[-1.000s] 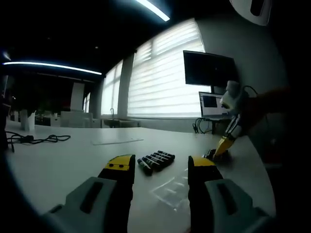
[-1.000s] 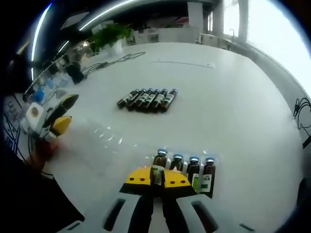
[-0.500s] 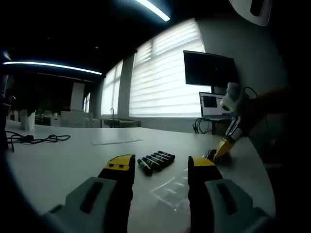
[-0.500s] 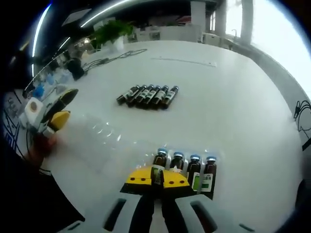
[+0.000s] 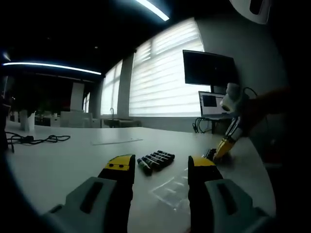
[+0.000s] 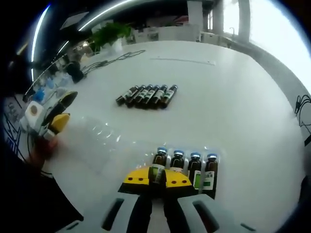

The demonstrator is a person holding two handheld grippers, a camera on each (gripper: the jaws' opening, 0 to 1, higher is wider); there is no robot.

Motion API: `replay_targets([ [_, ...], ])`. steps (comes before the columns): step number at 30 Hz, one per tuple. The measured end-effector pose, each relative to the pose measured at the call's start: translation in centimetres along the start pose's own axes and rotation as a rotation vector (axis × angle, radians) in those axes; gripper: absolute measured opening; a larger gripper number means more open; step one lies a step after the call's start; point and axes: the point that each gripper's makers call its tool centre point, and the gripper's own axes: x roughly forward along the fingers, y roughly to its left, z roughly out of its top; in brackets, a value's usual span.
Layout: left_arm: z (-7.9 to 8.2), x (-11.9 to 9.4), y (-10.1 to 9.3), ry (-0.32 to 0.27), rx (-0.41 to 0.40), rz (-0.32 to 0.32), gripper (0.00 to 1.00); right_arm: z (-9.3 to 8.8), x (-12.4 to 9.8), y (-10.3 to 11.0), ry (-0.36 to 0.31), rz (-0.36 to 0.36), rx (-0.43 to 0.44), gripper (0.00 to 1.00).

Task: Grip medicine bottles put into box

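In the right gripper view my right gripper (image 6: 154, 178) is shut on a brown medicine bottle (image 6: 157, 164) with a green label. That bottle stands at the left end of a row of three others (image 6: 194, 167) inside a clear plastic box (image 6: 104, 133). Farther out, several dark bottles (image 6: 146, 95) lie side by side on the white table (image 6: 233, 97). My left gripper (image 6: 63, 110) hovers at the left. In the left gripper view my left gripper (image 5: 160, 162) is open above the table with nothing between its jaws. Beyond it are the lying bottles (image 5: 155, 160), the clear box (image 5: 171, 190) and the right gripper (image 5: 224, 145).
A black cable (image 6: 114, 58) and a potted plant (image 6: 111, 35) sit at the table's far side. Monitors (image 5: 210, 70) stand by the blinds past the table's end. A person's orange sleeve (image 5: 267, 109) holds the right gripper.
The right gripper view has shifted very slightly; the held bottle stays at the left end of the row. The left gripper has not moved.
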Motion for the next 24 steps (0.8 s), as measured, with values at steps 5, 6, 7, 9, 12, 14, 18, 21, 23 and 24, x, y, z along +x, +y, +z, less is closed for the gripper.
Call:
replay_targets([
  [5, -0.1, 0.0, 0.0, 0.003, 0.001, 0.001, 0.36, 0.6, -0.2, -0.2, -0.038, -0.009, 0.014, 0.01],
  [6, -0.1, 0.0, 0.0, 0.003, 0.001, 0.001, 0.36, 0.8, -0.2, -0.1, -0.043, -0.007, 0.015, 0.01],
  [7, -0.1, 0.0, 0.0, 0.004, 0.002, 0.002, 0.36, 1.0, -0.3, -0.1, -0.052, -0.004, 0.016, 0.02],
  [9, -0.1, 0.0, 0.0, 0.004, 0.002, 0.001, 0.36, 1.5, -0.5, -0.1, -0.067, 0.001, 0.018, 0.02],
  [12, -0.1, 0.0, 0.0, 0.005, 0.002, 0.001, 0.36, 2.3, -0.7, -0.1, -0.094, 0.014, 0.033, 0.03],
  [14, -0.1, 0.0, 0.0, 0.006, 0.004, 0.001, 0.36, 2.8, -0.9, -0.2, -0.117, 0.022, 0.056, 0.03],
  [18, -0.1, 0.0, 0.0, 0.005, 0.004, 0.003, 0.36, 3.2, -0.8, -0.6, -0.133, 0.011, 0.056, 0.03],
  [21, -0.1, 0.0, 0.0, 0.006, 0.006, 0.003, 0.36, 3.4, -0.7, -0.5, -0.14, 0.015, 0.059, 0.03],
  [23, -0.1, 0.0, 0.0, 0.006, 0.006, 0.002, 0.36, 3.5, -0.6, -0.3, -0.141, 0.019, 0.054, 0.03],
  [24, -0.2, 0.0, 0.0, 0.006, 0.006, 0.003, 0.36, 3.7, -0.6, -0.3, -0.143, 0.02, 0.052, 0.03],
])
